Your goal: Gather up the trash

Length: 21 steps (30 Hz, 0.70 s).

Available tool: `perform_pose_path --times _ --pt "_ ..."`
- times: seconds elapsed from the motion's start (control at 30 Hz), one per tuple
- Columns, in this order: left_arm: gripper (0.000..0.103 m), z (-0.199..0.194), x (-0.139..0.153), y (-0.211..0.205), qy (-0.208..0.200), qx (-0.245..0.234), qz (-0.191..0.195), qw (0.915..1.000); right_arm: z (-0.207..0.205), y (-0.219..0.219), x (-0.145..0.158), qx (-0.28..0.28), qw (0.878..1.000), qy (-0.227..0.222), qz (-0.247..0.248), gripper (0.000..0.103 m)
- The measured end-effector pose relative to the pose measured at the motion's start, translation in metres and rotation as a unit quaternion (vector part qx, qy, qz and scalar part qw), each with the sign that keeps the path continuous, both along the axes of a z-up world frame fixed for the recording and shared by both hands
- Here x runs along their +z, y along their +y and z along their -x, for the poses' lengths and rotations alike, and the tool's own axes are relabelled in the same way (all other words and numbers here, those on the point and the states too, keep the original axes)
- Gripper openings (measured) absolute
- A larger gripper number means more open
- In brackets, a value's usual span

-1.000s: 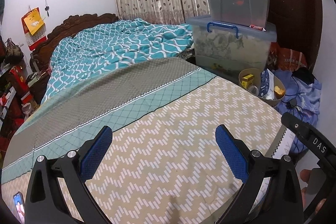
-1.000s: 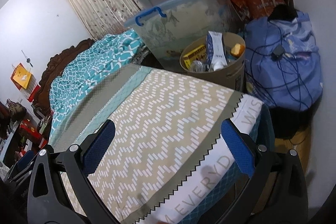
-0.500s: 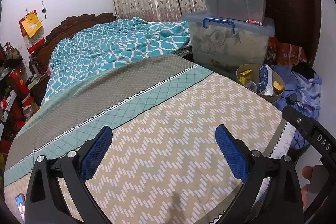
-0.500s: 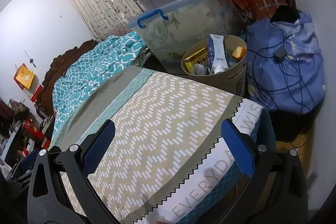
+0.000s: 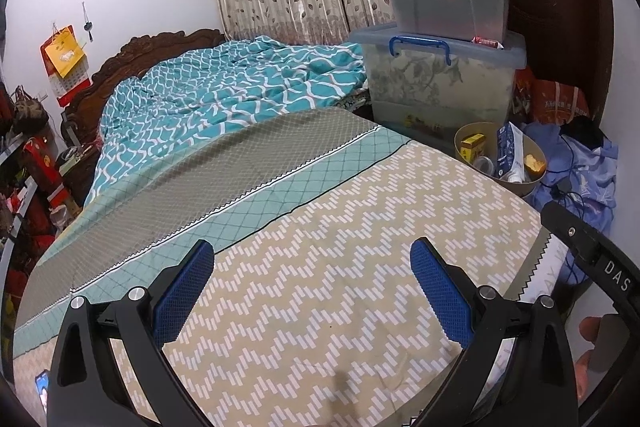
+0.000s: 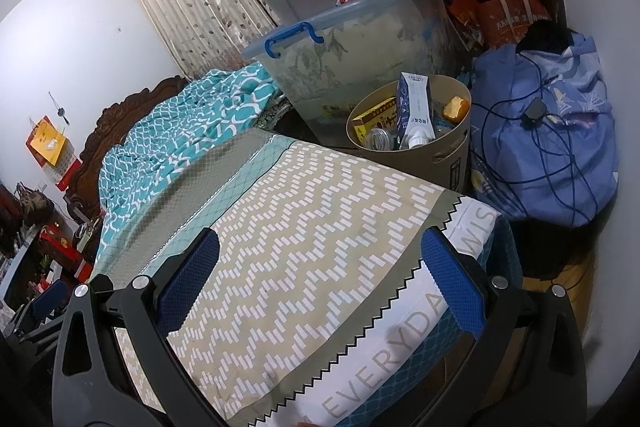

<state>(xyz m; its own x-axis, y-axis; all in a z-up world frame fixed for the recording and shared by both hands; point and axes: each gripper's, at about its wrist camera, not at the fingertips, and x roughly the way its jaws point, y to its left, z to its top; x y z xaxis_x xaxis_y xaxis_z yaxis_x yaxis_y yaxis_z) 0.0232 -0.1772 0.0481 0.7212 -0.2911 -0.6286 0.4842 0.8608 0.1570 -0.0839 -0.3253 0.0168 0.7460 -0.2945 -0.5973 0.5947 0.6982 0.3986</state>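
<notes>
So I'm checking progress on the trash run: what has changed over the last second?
Only the viewpoints drift: both grippers have backed slightly away from the trash bin. The left gripper and right gripper stay open and empty over the bed. The bin's carton and boxes are unmoved.

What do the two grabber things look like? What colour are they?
Both are the same. The left gripper and the right gripper each have two black plastic arms with silver bolts, tipped with bright blue, bumpy rubber pads. In the left camera's view, a black bar with white letters "DAS" shows at the right edge.
</notes>
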Motion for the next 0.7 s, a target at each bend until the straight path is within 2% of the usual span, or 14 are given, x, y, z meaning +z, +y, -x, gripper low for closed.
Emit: perform_pose_path --times 0.27,0.37,0.47,0.7 --pt "0.095 0.0 -0.004 -0.01 0.009 -0.002 -0.007 0.9999 -0.005 -0.02 -0.005 0.005 1.0 0.015 -0.021 0.1" --pt "0.095 -0.002 -0.005 -0.016 0.023 -0.002 -0.007 0.9997 -0.01 -0.029 0.005 0.022 0.999 0.026 0.005 0.1" --pt "0.095 -0.001 -0.002 -0.019 0.021 0.007 0.001 0.9998 -0.007 -0.036 0.018 0.022 0.998 0.029 0.042 0.1" --pt "0.095 -0.006 0.001 -0.02 0.026 0.025 0.018 0.9992 -0.002 -0.046 0.022 0.017 0.998 0.041 0.039 0.1"
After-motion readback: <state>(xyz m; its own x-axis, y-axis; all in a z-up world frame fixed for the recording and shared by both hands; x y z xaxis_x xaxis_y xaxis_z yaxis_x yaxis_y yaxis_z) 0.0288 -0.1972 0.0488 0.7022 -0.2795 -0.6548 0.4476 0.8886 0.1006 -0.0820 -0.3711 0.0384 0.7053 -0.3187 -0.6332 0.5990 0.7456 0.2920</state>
